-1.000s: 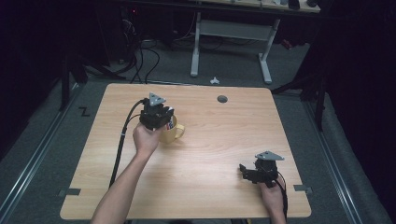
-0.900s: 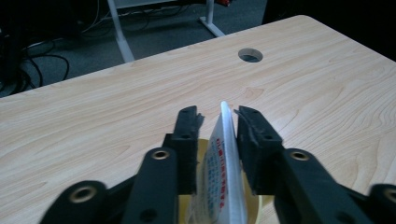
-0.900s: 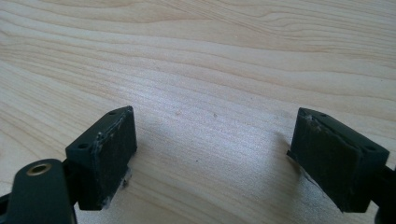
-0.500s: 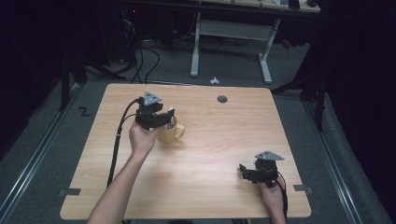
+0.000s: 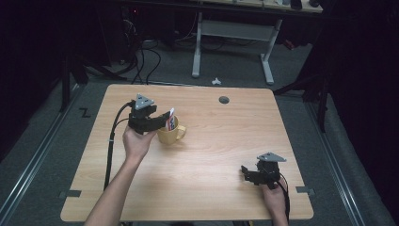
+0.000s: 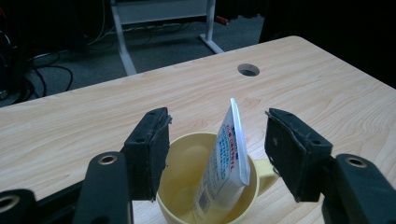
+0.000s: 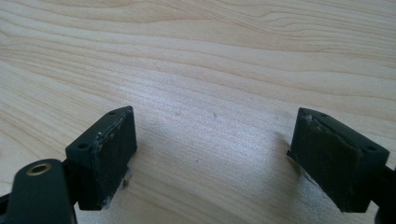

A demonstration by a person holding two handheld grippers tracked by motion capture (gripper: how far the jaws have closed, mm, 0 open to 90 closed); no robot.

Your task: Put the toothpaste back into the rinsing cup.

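Toothpaste tube [image 6: 227, 158] stands tilted inside yellow mug [image 6: 187, 186] on the tabletop [image 5: 211, 160], long axis near upright, between the just-opened jaws of the left hand-held gripper [image 6: 217, 151], untouched; right hand-held gripper [image 7: 215, 154] rests open, well apart.

Bare table [image 5: 221, 155] beyond mug [image 5: 170, 135]

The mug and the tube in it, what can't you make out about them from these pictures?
- Mug: its base and lower wall are cut off by the bottom edge of the left gripper view; in the high view the left tongs cover part of its rim.
- Tube: its lower end is hidden inside the mug, and its print is too small and blurred to read.
- Mug handle: partly behind a pad of the tongs.
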